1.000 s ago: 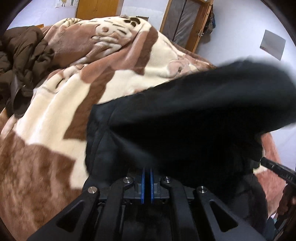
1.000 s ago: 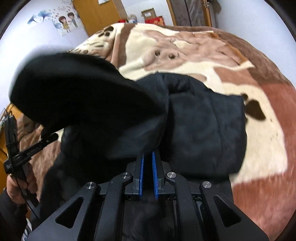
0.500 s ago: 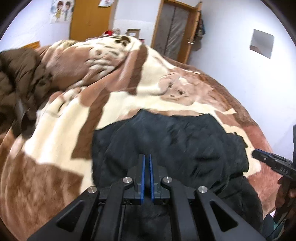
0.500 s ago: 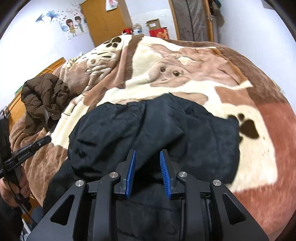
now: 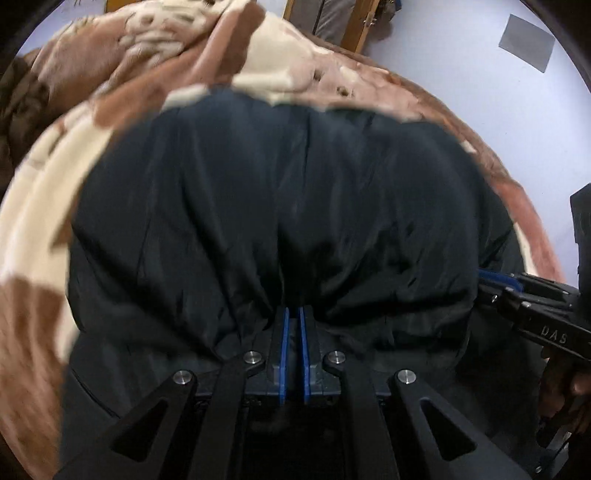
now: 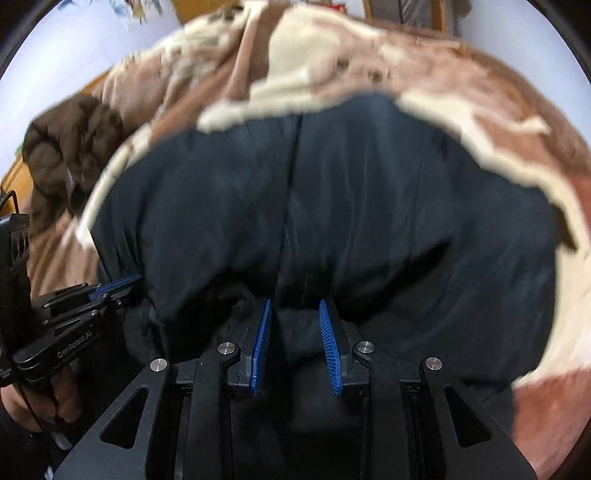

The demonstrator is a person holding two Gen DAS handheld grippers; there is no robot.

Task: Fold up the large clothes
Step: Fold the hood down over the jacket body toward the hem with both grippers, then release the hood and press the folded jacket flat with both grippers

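Note:
A large black padded jacket lies folded over on the brown and cream blanket of a bed. It also fills the right wrist view. My left gripper is shut, its blue pads close together at the near edge of the jacket, with dark fabric bunched at the tips. My right gripper is open, its blue pads apart, pressed against the jacket's near fold with fabric between them. Each gripper shows in the other's view, the right one and the left one.
A brown puffy jacket lies heaped on the bed at the left. The blanket spreads all round the black jacket. A wooden door and a pale wall stand behind the bed.
Both grippers have moved down and forward, close onto the black jacket. The right gripper has opened wider. The lifted flap seen a second ago now lies flat on the jacket.

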